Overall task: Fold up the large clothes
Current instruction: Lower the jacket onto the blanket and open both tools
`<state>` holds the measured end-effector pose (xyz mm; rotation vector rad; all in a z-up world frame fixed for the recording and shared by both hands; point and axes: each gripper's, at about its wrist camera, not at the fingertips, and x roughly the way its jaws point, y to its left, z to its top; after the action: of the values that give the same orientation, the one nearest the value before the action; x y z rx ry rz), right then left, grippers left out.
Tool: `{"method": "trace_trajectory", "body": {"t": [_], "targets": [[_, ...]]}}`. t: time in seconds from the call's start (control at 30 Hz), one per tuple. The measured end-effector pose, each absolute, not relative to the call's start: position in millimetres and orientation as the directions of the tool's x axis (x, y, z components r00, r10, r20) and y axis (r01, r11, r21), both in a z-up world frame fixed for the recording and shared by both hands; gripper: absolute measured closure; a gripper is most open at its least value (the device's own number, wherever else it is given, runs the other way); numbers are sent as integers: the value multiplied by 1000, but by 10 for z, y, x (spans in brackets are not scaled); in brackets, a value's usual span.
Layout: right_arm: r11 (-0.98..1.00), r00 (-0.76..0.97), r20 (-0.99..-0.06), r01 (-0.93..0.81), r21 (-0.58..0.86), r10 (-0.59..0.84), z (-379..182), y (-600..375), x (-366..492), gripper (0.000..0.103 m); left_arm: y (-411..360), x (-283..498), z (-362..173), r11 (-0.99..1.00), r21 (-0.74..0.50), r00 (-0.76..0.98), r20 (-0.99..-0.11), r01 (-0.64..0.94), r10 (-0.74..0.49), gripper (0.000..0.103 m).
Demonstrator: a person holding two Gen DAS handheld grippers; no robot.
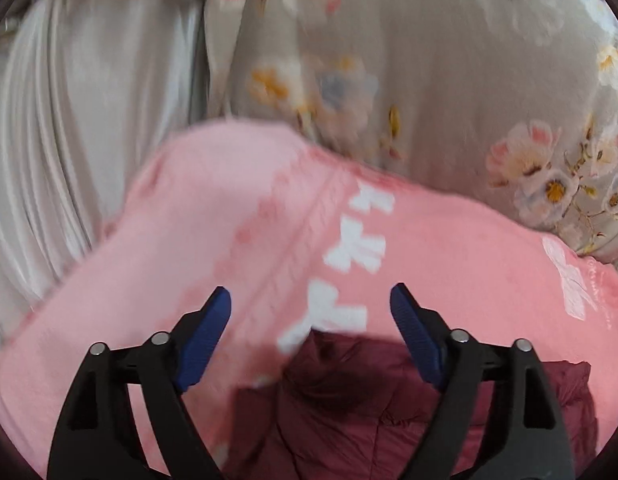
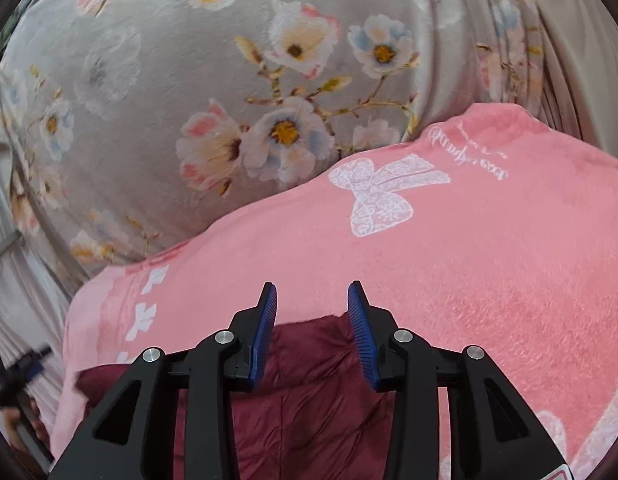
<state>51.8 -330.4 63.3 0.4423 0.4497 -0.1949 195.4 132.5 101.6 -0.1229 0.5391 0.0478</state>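
A dark maroon quilted garment (image 1: 349, 400) lies on a pink fleece blanket (image 1: 229, 220) with white bows. It shows in the right wrist view too (image 2: 309, 392), low in the frame on the pink blanket (image 2: 489, 280). My left gripper (image 1: 311, 308) is open wide and empty, above the garment's upper edge. My right gripper (image 2: 312, 300) is open with a narrower gap and empty, its blue pads (image 2: 265, 336) over the garment's top edge. The lower part of the garment is hidden behind both grippers.
A grey floral bedspread (image 2: 189, 80) lies beyond the pink blanket, also seen in the left wrist view (image 1: 429, 80). A pale curtain (image 1: 69, 120) hangs at the left. The other gripper and a hand (image 2: 17, 380) show at the far left edge.
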Motion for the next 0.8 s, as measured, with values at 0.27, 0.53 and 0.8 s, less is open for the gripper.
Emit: {"method": "trace_trajectory", "body": {"t": [0.27, 0.53, 0.8], "targets": [[976, 738, -661, 15, 217, 136, 468, -2300, 1144, 65, 357, 2006, 742, 981, 28, 745, -655, 192, -127, 24], [991, 615, -779, -55, 119, 127, 96, -1843, 1694, 95, -110, 2025, 309, 957, 9, 647, -739, 288, -188, 24], [984, 668, -729, -22, 177, 146, 210, -1977, 1946, 103, -162, 2426, 257, 964, -28, 623, -758, 265, -194, 26]]}}
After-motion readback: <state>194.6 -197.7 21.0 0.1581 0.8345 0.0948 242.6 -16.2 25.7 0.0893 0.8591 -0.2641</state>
